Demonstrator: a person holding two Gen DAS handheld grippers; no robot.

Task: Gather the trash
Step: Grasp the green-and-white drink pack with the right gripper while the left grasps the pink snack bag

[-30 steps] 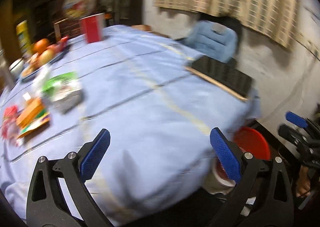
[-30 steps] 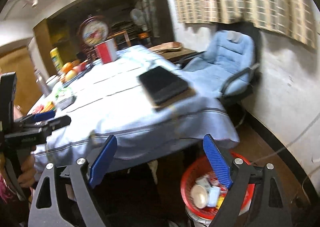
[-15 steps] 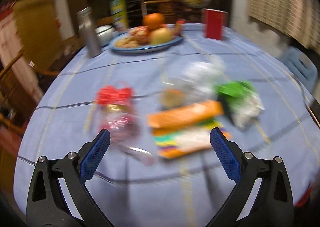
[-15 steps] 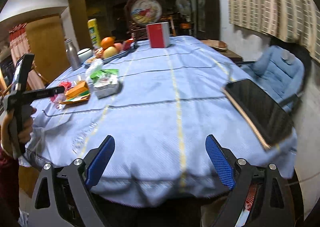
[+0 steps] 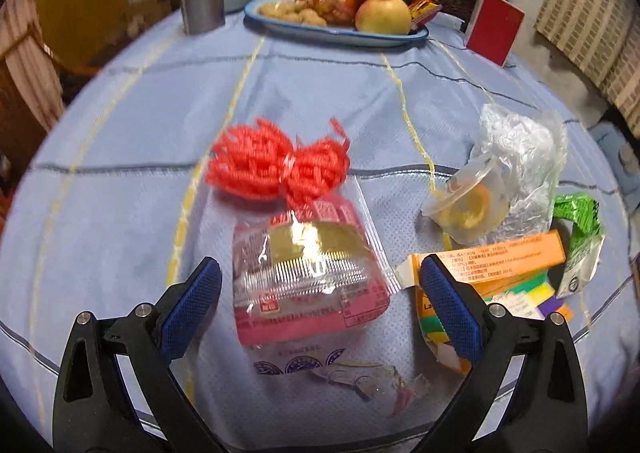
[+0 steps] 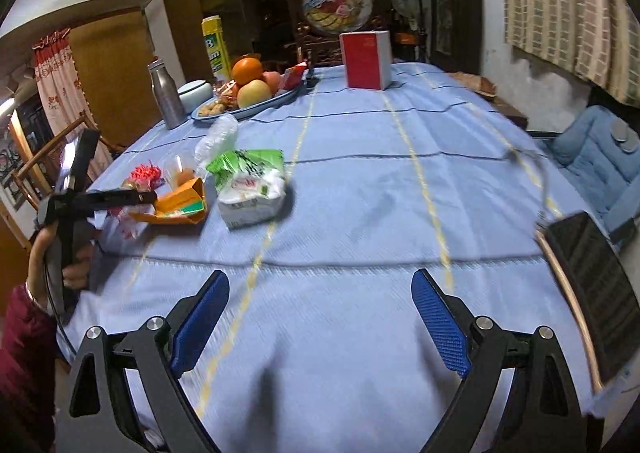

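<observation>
Closely astride pink wrapper (image 5: 308,293), left gripper (image 5: 320,301) jaws apart.

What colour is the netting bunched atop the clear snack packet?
Bright red netting, clearest in the left wrist view.

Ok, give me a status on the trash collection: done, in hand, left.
Done: nothing here shows finished work; no bin is in view. In hand: nothing. The left gripper has its jaws open around the pink snack bag, not closed on it. The right gripper is open above bare tablecloth. Left: the pink bag, orange carton, clear cup, crumpled plastic and green wrapper.
</observation>
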